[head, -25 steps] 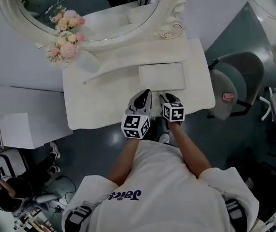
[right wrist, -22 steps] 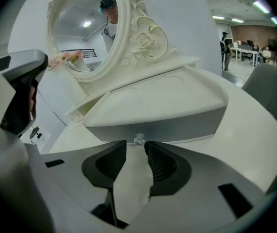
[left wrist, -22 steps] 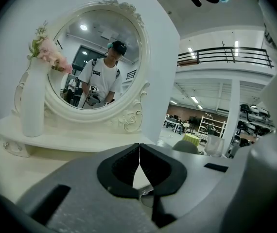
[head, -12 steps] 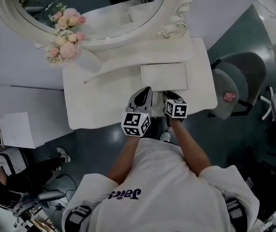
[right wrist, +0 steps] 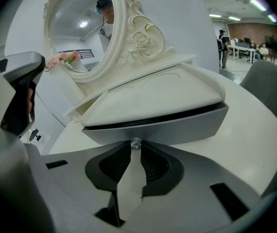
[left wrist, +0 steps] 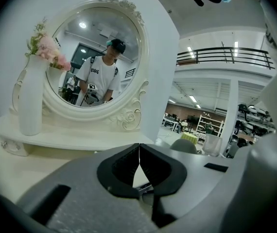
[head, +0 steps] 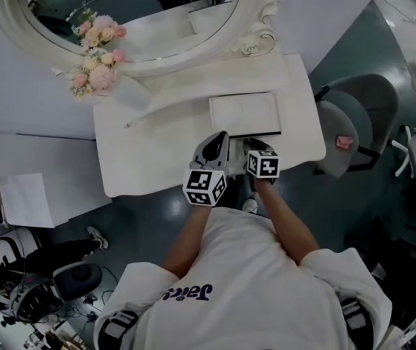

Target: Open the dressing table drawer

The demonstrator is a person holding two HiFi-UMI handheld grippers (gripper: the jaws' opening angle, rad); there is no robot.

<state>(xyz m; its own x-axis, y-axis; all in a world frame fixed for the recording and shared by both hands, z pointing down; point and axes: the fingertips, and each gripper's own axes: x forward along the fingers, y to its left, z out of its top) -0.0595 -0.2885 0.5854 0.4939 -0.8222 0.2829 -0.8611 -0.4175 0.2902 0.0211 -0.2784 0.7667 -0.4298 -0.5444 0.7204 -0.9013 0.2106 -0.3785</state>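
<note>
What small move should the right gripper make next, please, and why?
Probably a gentle, straight pull toward the person. The right gripper has just been closing its jaws and now seems to pinch the drawer knob, while the drawer looks barely open.

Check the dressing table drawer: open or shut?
Shut or barely cracked: drawer front sits flush under the box top, thin dark slit above; right gripper jaws have just been closing on its knob.

pink flowers (head: pixel 97 53) in white vase (left wrist: pixel 30 106) | grey chair (head: pixel 365 111) at right
</note>
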